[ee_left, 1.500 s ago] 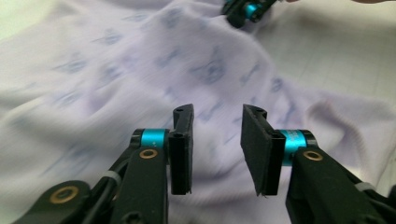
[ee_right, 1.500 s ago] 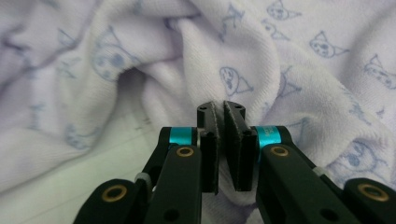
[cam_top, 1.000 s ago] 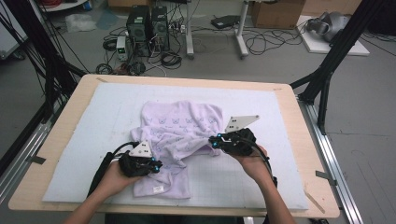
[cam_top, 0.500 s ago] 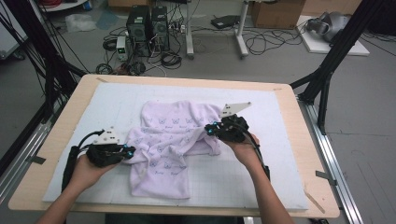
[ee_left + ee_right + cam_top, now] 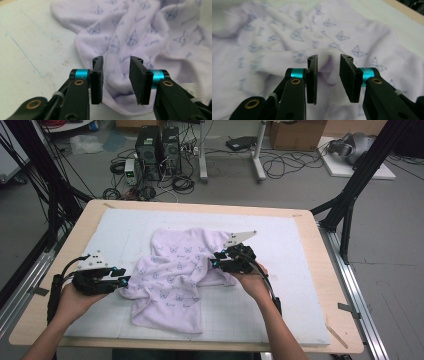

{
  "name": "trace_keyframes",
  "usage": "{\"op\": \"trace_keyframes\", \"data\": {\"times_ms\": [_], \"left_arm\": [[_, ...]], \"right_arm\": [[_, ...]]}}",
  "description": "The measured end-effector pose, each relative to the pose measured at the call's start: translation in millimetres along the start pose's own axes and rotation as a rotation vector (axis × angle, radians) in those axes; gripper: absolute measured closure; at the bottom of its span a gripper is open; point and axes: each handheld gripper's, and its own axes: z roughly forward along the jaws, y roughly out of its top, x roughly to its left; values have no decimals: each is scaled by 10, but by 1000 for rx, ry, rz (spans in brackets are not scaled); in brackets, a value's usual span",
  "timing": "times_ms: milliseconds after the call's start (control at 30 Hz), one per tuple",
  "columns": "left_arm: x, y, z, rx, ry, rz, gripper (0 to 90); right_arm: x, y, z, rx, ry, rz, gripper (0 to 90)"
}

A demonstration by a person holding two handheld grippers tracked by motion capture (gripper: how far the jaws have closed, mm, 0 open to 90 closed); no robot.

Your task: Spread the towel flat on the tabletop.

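A lilac garment (image 5: 175,275) printed with small cat faces lies rumpled on the white mat (image 5: 280,245). My left gripper (image 5: 123,281) is at the garment's left edge. In the left gripper view its jaws (image 5: 116,75) have just been opening and stand apart, with the hemmed edge of the garment (image 5: 130,37) lying between and under them, unpinched. My right gripper (image 5: 215,263) is at the garment's right side. Its jaws (image 5: 328,75) have also just been opening, and a raised fold of the garment (image 5: 329,56) sits loose between the pads.
The mat covers a wooden table (image 5: 330,285) with bare borders. Black frame legs (image 5: 350,195) stand at the right and left. Computers and cables (image 5: 160,150) lie on the floor beyond the far edge.
My left gripper moved left, drawing the garment's lower left part outward, so the cloth lies wider. My right gripper shifted a little left and farther over the garment.
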Motion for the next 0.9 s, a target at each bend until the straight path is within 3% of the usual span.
{"op": "trace_keyframes", "data": {"times_ms": [100,233,433,500,633,733,767,900], "left_arm": [[-65,63,-20,-22,-19,13,602],[-191,76,141,-14,-51,33,544],[-279,-85,491,72,-70,50,492],[-272,-149,555,96,-88,42,525],[-278,-197,595,114,-125,61,717],[-306,-174,608,123,-140,76,836],[-313,-162,605,126,-135,80,845],[-356,-112,545,97,-130,85,879]], "right_arm": [[207,-56,-110,-26,25,-24,685],[445,-171,-56,-3,80,-59,686],[644,-345,175,26,147,-60,655],[687,-381,277,58,171,-73,651],[703,-423,419,93,198,-53,655],[709,-451,520,131,214,-52,765],[707,-456,526,119,240,-45,843],[683,-451,420,99,268,-51,864]]}}
